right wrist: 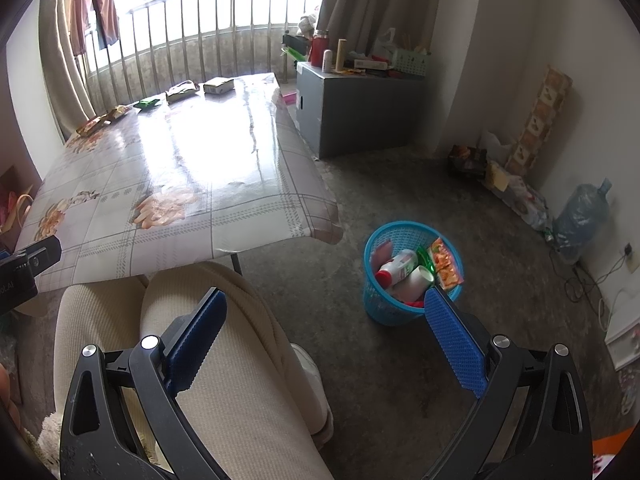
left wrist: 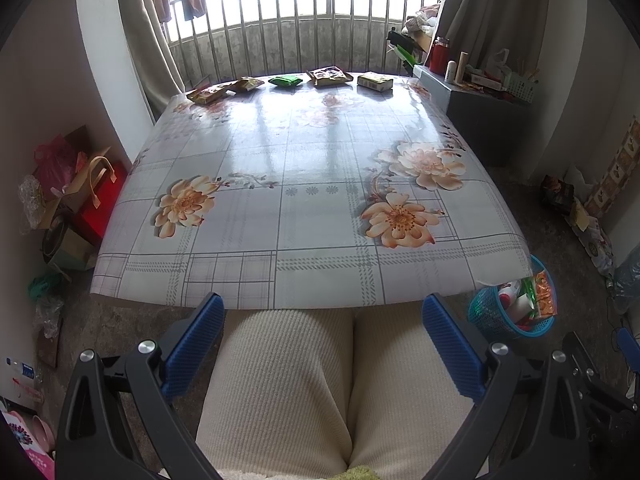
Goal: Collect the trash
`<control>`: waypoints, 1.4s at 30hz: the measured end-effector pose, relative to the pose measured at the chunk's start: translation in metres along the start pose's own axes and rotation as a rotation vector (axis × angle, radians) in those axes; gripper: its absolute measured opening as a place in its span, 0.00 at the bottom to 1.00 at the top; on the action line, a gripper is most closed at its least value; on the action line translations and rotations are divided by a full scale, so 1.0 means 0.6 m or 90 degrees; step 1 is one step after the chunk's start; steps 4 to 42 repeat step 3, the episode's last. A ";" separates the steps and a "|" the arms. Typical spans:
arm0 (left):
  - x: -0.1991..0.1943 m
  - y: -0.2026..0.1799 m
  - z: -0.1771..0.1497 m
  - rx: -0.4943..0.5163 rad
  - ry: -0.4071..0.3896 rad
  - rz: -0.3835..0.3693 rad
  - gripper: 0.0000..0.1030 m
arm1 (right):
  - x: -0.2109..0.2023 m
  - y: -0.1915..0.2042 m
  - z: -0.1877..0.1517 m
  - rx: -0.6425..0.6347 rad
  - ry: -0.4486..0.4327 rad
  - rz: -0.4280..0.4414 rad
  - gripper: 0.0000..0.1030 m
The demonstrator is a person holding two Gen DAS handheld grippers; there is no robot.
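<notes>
A round blue plastic mesh basket stands on the floor beside the table, holding a white bottle with a red cap, a white cup and an orange snack wrapper; deeper contents are hidden. Five snack packets lie along the table's far edge. Left hand-held gripper and right hand-held gripper hang wide apart and empty over cream-trousered knees.
</notes>
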State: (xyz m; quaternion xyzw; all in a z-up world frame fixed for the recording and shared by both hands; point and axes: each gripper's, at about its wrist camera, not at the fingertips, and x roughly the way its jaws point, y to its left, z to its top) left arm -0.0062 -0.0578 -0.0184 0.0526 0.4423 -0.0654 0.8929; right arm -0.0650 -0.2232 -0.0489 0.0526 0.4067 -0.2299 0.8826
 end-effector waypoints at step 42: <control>-0.001 0.002 0.000 -0.001 0.001 0.000 0.94 | -0.001 0.001 0.000 0.000 0.000 0.000 0.92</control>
